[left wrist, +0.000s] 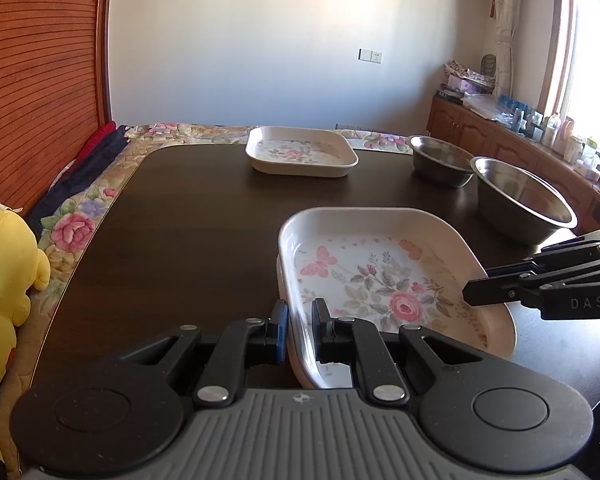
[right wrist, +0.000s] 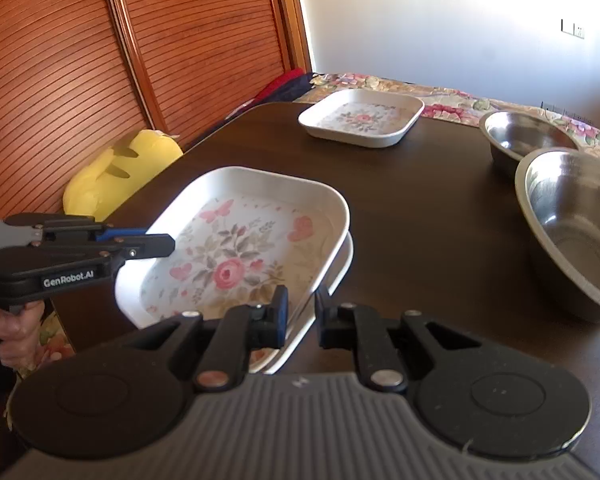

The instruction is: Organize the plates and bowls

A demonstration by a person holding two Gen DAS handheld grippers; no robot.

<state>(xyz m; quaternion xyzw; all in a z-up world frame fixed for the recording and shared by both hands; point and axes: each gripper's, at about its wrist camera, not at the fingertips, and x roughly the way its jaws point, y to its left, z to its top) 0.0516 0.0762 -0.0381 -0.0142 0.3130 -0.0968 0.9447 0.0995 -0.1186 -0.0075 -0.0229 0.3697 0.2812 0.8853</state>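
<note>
Both clenched on the top floral plate [left wrist: 384,280]: my left gripper [left wrist: 300,320] pinches its left rim, my right gripper [right wrist: 302,314] the right rim. It sits over a second plate [right wrist: 342,264] at the near bench [left wrist: 188,240] edge. I'd lower it level and nest it squarely before letting go. Can't tell if the plates touch yet; lower plate mostly hidden; big steel bowl [right wrist: 572,232] cut off

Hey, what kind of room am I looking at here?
Probably a bedroom at home: a bed with a floral quilt beside the dark table, a yellow plush toy, and a curtained window over wooden cabinets.
</note>
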